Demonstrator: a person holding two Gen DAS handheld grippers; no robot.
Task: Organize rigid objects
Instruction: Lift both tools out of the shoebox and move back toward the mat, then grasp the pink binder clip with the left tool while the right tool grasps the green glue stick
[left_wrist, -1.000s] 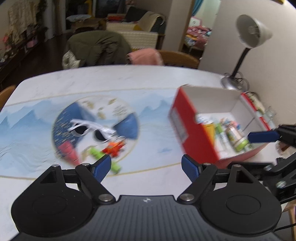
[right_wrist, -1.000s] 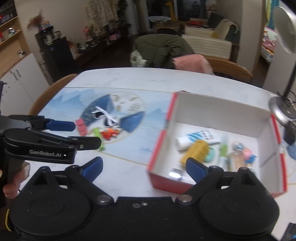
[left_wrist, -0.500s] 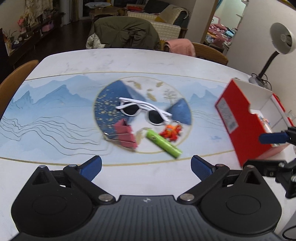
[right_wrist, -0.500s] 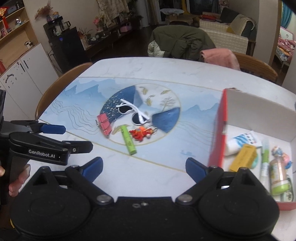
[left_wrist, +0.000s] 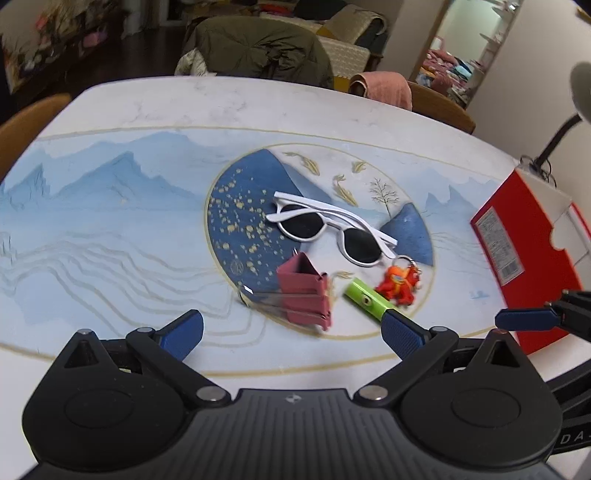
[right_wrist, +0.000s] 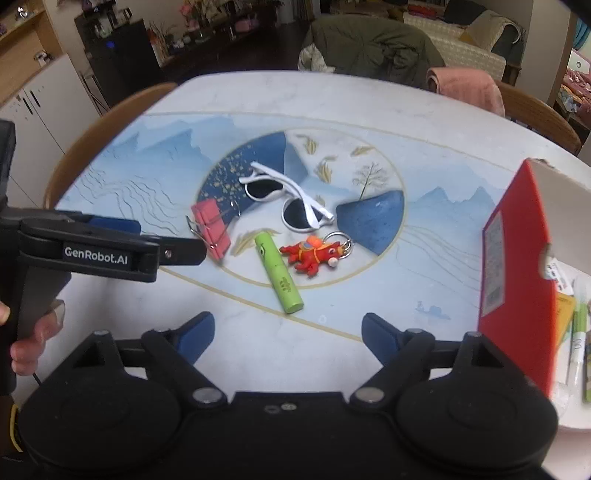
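Observation:
White sunglasses (left_wrist: 327, 229), a dark red binder clip (left_wrist: 304, 291), a green tube (left_wrist: 365, 300) and an orange-red toy keychain (left_wrist: 397, 286) lie together on the round print of the table. The same sunglasses (right_wrist: 288, 201), clip (right_wrist: 210, 227), tube (right_wrist: 279, 273) and keychain (right_wrist: 314, 253) show in the right wrist view. My left gripper (left_wrist: 291, 332) is open and empty, just short of the clip and tube. My right gripper (right_wrist: 288, 334) is open and empty, near the tube's end. A red box (right_wrist: 517, 258) at the right holds several items.
The left gripper's side (right_wrist: 110, 251) crosses the right wrist view at the left. A right gripper finger (left_wrist: 528, 319) shows by the red box (left_wrist: 517, 236). Wooden chairs, one with a pink cloth (right_wrist: 465, 88), stand behind the table. A desk lamp (left_wrist: 580, 96) is far right.
Both grippers have swung left from the red box toward the loose objects and come closer to them. Both stayed open and empty.

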